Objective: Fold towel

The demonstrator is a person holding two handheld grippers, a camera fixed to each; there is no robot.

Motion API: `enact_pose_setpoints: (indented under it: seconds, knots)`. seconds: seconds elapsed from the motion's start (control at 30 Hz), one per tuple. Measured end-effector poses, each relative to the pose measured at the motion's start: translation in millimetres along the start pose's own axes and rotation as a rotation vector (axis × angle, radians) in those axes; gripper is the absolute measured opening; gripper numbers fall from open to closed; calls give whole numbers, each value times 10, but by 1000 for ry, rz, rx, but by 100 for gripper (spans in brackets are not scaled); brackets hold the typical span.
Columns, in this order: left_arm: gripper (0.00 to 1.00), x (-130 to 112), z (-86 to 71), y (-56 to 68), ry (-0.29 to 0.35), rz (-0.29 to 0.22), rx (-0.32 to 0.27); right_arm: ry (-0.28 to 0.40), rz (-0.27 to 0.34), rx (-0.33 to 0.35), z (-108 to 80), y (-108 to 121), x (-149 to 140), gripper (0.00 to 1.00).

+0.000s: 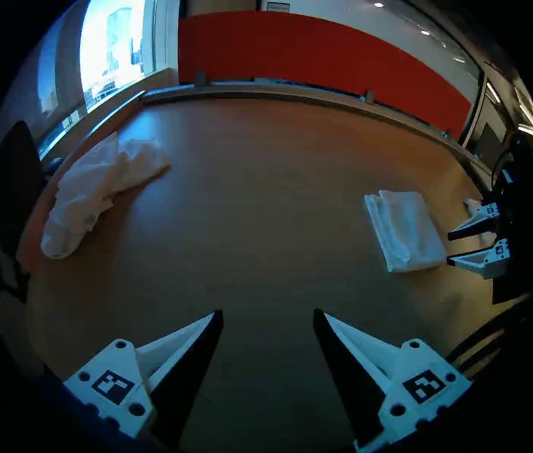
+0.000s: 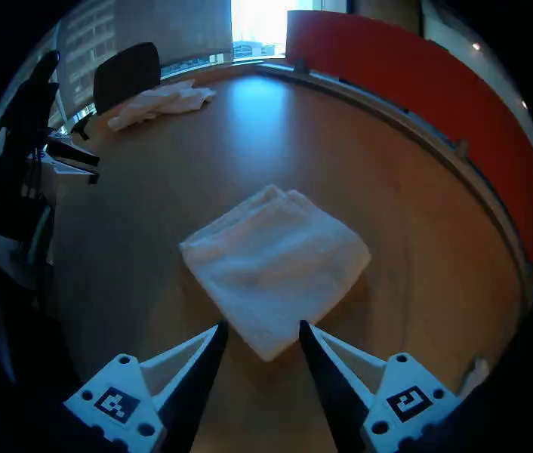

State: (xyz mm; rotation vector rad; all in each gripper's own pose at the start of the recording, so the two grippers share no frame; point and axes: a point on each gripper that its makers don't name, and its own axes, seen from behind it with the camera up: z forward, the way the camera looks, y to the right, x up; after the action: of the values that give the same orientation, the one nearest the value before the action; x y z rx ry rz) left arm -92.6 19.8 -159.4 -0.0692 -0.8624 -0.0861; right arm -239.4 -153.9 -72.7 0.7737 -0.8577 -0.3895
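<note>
Just before right gripper (image 2: 263, 325) lies a folded towel (image 2: 278, 264)

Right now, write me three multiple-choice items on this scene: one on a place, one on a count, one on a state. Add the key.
1. Where on the table does the crumpled towel lie?
A. In the middle
B. At the near edge
C. At the far edge, by the window

2. How many towels lie on the table?
A. One
B. Two
C. Four

3. How do the jaws of the right gripper stand?
A. Open, with the corner of the folded towel seen between the tips
B. Shut on the towel
C. Shut on nothing

Key:
1 C, the heap sits along the edge under the window.
2 B, one is crumpled and one is folded.
3 A, a clear gap parts the fingers, which do not press the cloth.
</note>
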Motion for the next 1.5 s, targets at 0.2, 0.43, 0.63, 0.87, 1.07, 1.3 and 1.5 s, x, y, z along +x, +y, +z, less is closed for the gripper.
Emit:
enact_pose_setpoints:
  seconds: [0.2,0.43,0.63,0.87,1.07,1.3,1.5]
  knots:
    - [87,-14,3,8,-3,1,-1,-26,9,-8,49,15,-166,73]
    - [87,-15,11,6,-3,-1,-2,-44,6,-14,97,40,-246,67]
    - [87,0,14,3,-2,-1,-2,-51,11,-19,144,59,-291,46]
    - [88,16,21,9,-1,0,-6,-57,19,-10,150,30,-319,21]
    - [88,18,29,18,-3,5,-8,-47,16,-4,152,-1,-304,5]
    - [88,35,33,45,-1,9,-14,-26,14,-13,90,29,-228,5]
    - [88,104,48,75,9,13,-21,10,2,-36,-81,144,2,5]
